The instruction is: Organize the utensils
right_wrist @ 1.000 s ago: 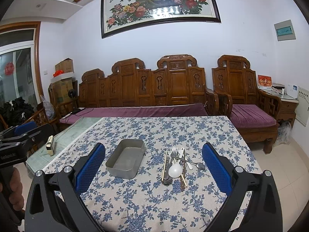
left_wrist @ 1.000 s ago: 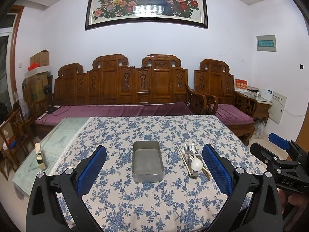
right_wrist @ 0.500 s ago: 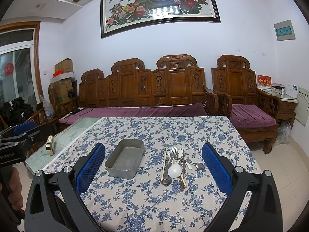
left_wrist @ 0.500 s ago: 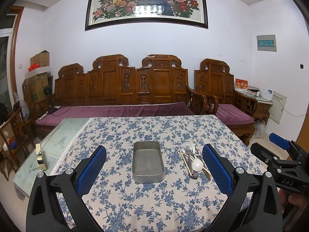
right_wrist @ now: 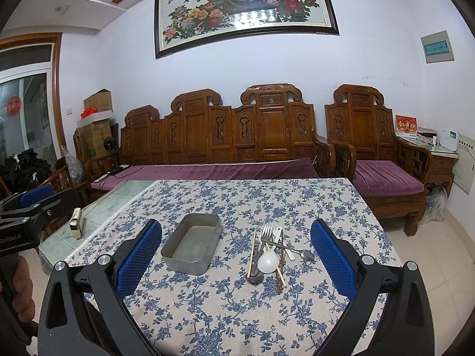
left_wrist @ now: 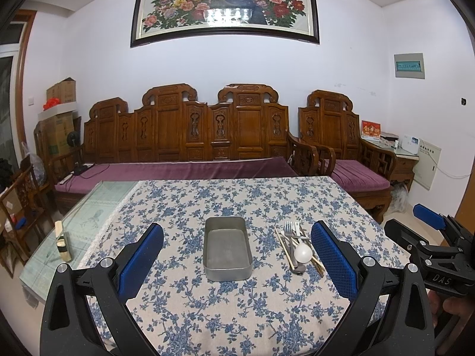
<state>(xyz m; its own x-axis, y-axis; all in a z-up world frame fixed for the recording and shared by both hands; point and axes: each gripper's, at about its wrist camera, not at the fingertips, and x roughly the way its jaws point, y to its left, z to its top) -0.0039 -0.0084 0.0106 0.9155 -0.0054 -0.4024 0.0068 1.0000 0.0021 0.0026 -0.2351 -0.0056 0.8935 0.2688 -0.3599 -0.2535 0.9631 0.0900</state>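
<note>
An empty grey metal tin (left_wrist: 227, 247) (right_wrist: 193, 243) sits on the blue-flowered tablecloth. To its right lies a pile of utensils (left_wrist: 297, 247) (right_wrist: 270, 255): a fork, chopsticks, metal spoons and a white plastic spoon (right_wrist: 268, 262). My left gripper (left_wrist: 237, 264) is open and empty, held above the table's near edge, framing the tin. My right gripper (right_wrist: 236, 264) is open and empty, further right, with tin and pile between its fingers. Each gripper shows at the other view's edge, the right one (left_wrist: 430, 237) and the left one (right_wrist: 26, 207).
A small yellow-white block (left_wrist: 63, 241) stands on the bare glass part of the table (left_wrist: 98, 207) at the left. A carved wooden sofa (left_wrist: 190, 148) with purple cushions runs behind the table. A wooden armchair (left_wrist: 350, 160) stands at the right.
</note>
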